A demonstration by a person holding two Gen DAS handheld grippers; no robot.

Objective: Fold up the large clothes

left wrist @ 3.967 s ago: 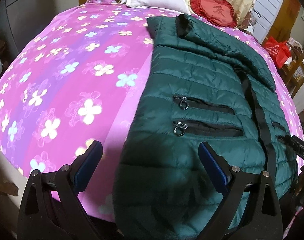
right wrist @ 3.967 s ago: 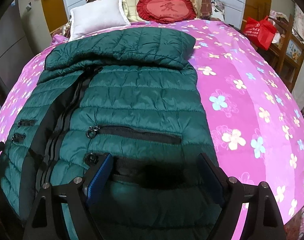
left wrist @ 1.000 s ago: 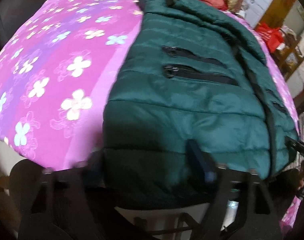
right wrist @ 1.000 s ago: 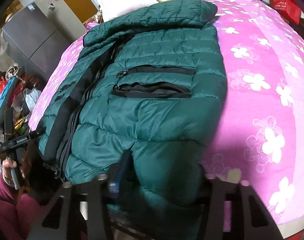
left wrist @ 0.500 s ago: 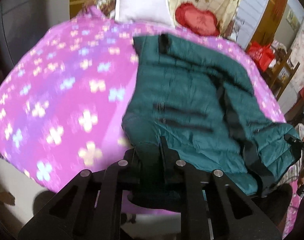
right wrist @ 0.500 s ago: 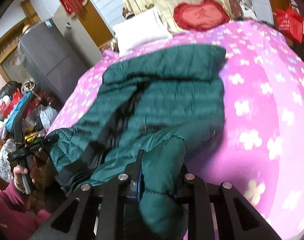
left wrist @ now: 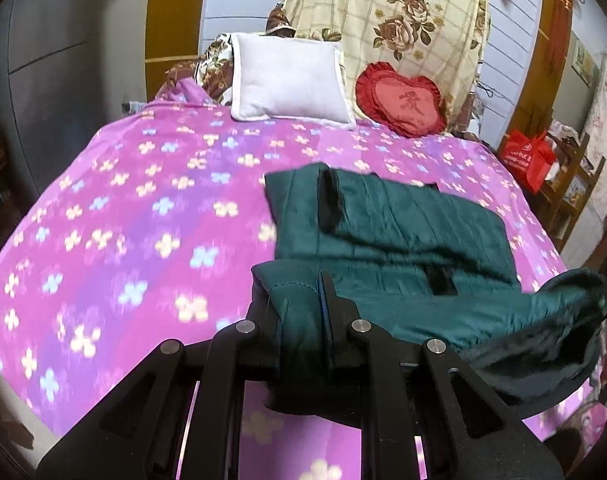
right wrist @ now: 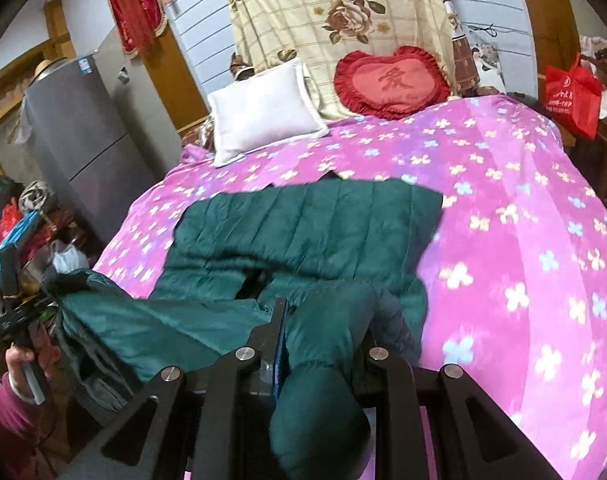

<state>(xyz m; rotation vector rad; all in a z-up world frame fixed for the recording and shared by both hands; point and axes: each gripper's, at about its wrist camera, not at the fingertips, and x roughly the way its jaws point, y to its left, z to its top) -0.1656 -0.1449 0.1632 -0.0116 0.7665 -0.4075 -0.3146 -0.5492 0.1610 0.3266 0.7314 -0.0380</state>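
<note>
A dark green quilted puffer jacket [left wrist: 403, 232] lies on the pink flowered bedspread [left wrist: 135, 216]. My left gripper [left wrist: 299, 320] is shut on the jacket's near left hem corner and holds it above the bed. My right gripper [right wrist: 323, 332] is shut on the near right hem corner of the jacket [right wrist: 303, 224], also lifted. The hem hangs in a sag between the two grippers, over the rest of the jacket. The far part still lies flat, with the folded hood end toward the pillows.
A white pillow [left wrist: 287, 80] and a red heart cushion [left wrist: 403, 102] stand at the head of the bed. A red bag [right wrist: 571, 96] is at the right. A grey fridge [right wrist: 79, 140] and clutter stand at the left. The bedspread [right wrist: 523, 240] lies bare on both sides.
Both grippers closed on the hem corners, having been open four seconds ago. They have lifted the hem and carried it toward the head of the bed.
</note>
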